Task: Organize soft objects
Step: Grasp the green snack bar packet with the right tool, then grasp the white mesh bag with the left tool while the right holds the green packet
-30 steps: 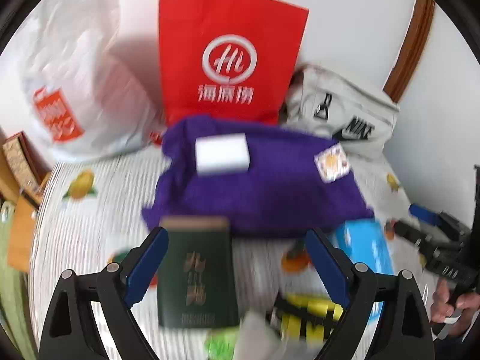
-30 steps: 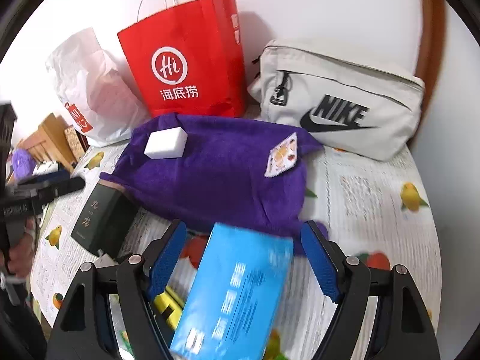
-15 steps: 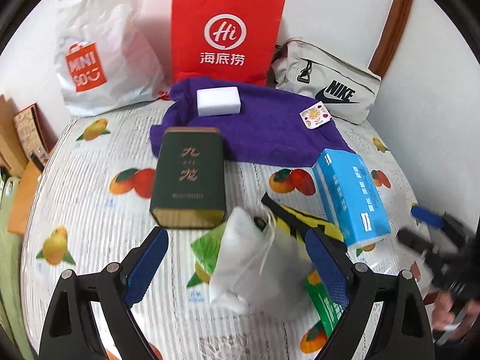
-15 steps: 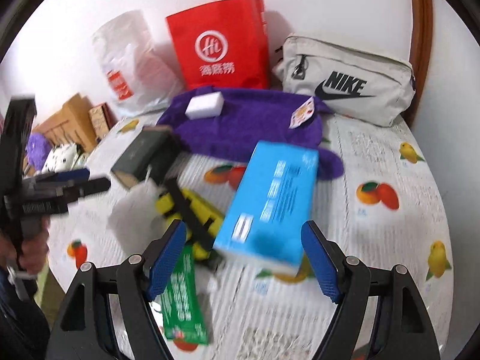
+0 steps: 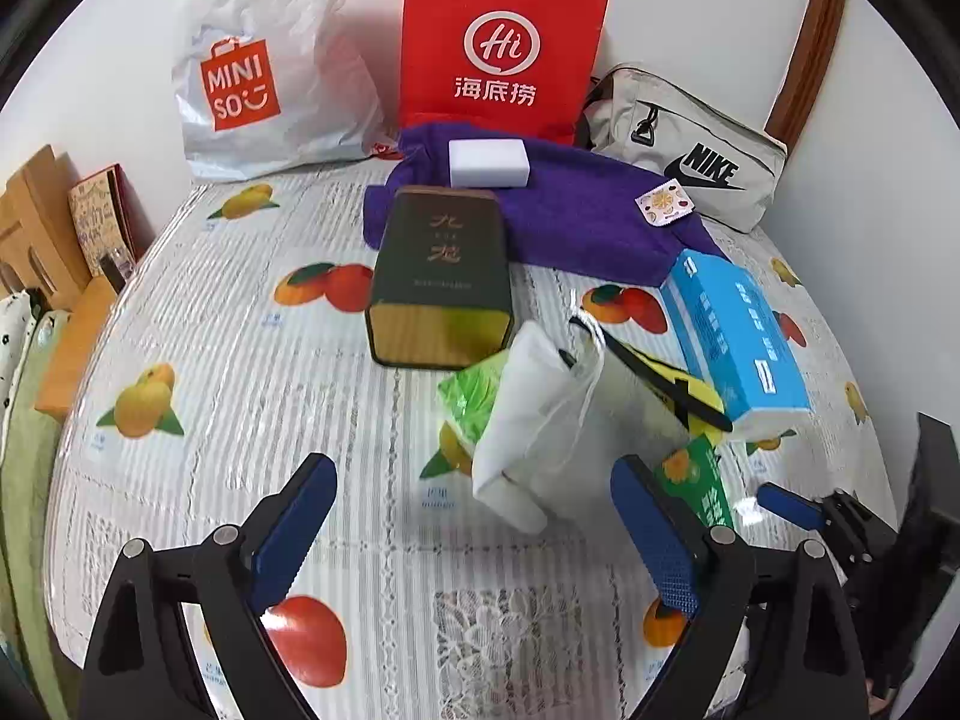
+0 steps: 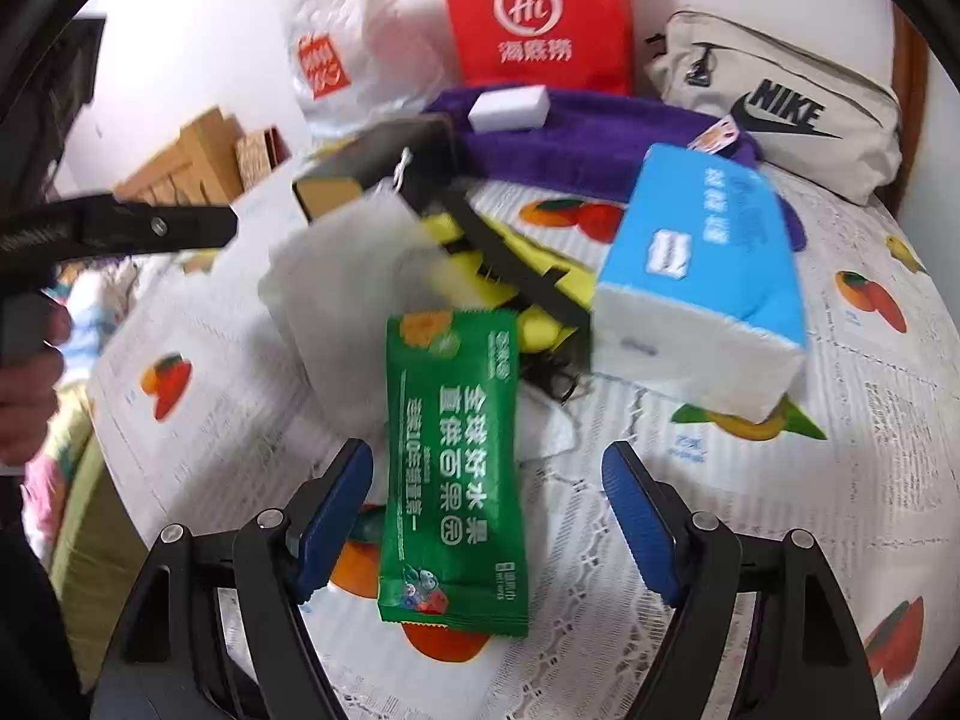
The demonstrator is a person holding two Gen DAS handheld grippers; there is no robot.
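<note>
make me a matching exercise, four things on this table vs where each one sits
Things:
1. white sponge
2. green packet
3. Nike bag
4. tissue box

Places:
A. between the right gripper's open jaws
B. on the purple towel
C. against the wall, right of the red bag
D. right of the yellow-and-black item

Pairs: 1-B, 2-A, 3-C, 4-D

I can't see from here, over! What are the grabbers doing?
Left gripper open, empty. Right gripper open over green packet, not gripping. White pouch and blue tissue pack crowd close.
</note>
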